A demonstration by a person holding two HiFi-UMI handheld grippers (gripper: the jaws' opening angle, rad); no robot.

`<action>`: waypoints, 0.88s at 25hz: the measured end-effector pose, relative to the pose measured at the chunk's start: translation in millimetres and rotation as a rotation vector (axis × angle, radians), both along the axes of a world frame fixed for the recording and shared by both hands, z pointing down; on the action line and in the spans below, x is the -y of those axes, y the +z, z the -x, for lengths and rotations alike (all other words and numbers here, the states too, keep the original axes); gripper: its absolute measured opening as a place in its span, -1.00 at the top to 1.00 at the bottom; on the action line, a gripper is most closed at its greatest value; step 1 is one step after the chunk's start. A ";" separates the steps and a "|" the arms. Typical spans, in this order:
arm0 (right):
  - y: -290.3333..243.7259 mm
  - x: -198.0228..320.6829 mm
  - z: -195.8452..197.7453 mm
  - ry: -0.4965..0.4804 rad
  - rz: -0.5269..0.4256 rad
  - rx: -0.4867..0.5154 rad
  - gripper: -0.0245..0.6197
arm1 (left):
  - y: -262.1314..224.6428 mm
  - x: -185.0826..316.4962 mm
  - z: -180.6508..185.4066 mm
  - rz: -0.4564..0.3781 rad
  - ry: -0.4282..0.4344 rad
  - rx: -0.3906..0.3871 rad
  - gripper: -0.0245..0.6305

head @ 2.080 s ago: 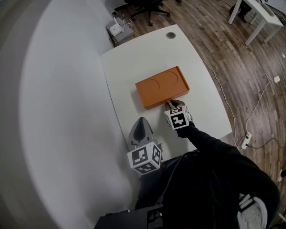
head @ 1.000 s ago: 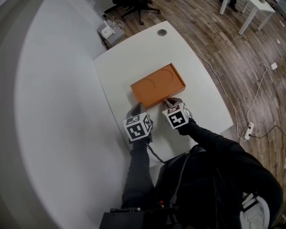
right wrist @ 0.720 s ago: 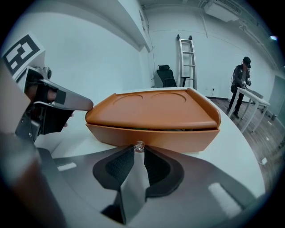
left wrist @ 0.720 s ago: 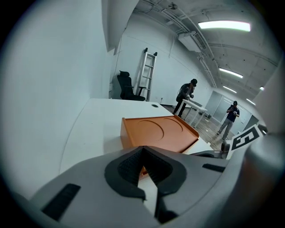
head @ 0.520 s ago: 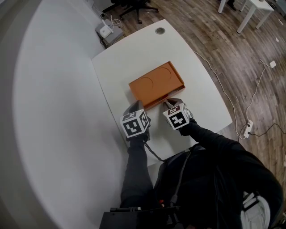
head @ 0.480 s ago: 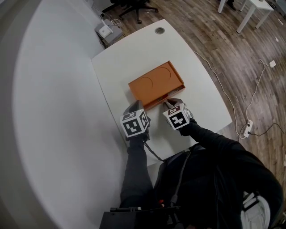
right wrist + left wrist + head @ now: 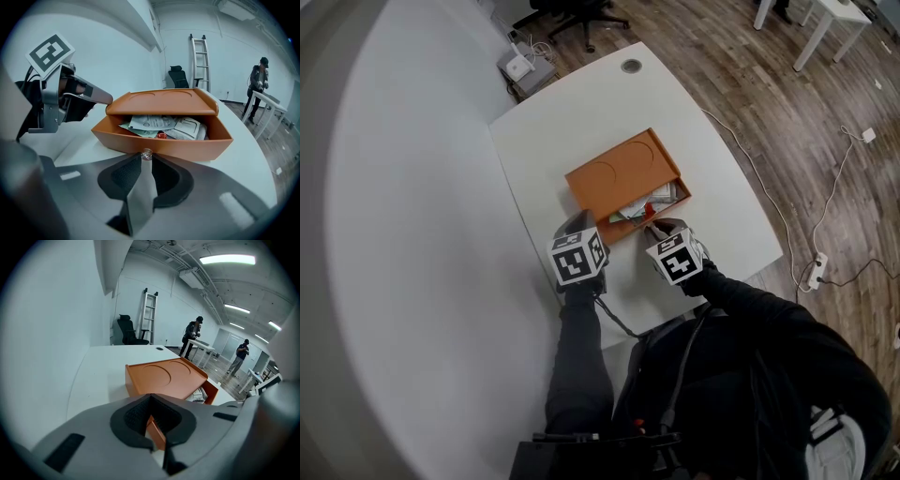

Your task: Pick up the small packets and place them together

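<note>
Here, an orange box (image 7: 614, 172) sits on a white tabletop (image 7: 712, 131). Its drawer (image 7: 164, 144) is pulled partway out of the side of the box nearest the person.

Inside the drawer lie the small packets (image 7: 161, 123) (white and pale green, with something red among them). They are heaped loosely, partly under the box's overhanging top.

The right gripper (image 7: 146, 161) is at the front of the drawer. Its jaws are closed narrowly on a small rounded knob (image 7: 146, 153) in the middle of the drawer front.

The left gripper (image 7: 151, 414) is at the box's near left corner, and its jaws are pinched on the orange edge there.

Beyond the far side of the box, an office chair (image 7: 126, 331) and a ladder (image 7: 149, 317) stand by the wall. A person (image 7: 192, 336) stands at a far table.
</note>
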State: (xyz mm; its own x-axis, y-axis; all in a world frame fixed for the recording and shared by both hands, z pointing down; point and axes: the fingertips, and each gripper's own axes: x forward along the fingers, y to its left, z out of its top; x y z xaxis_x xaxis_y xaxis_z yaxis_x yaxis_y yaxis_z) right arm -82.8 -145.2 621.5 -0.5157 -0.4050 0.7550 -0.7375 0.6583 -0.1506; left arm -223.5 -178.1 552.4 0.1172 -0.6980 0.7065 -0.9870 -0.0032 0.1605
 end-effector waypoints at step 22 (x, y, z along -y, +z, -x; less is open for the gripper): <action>4.7 -49.8 -24.5 -0.049 0.038 -0.005 0.70 | -0.3 -1.7 -1.7 0.000 -0.017 -0.007 0.94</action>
State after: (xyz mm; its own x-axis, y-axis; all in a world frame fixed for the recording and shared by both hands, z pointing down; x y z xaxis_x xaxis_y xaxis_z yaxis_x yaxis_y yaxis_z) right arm -58.2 -95.4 626.3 -0.5305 -0.3500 0.7721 -0.7051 0.6877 -0.1727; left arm -221.8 -176.4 552.2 0.1098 -0.6997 0.7060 -0.9858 0.0139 0.1671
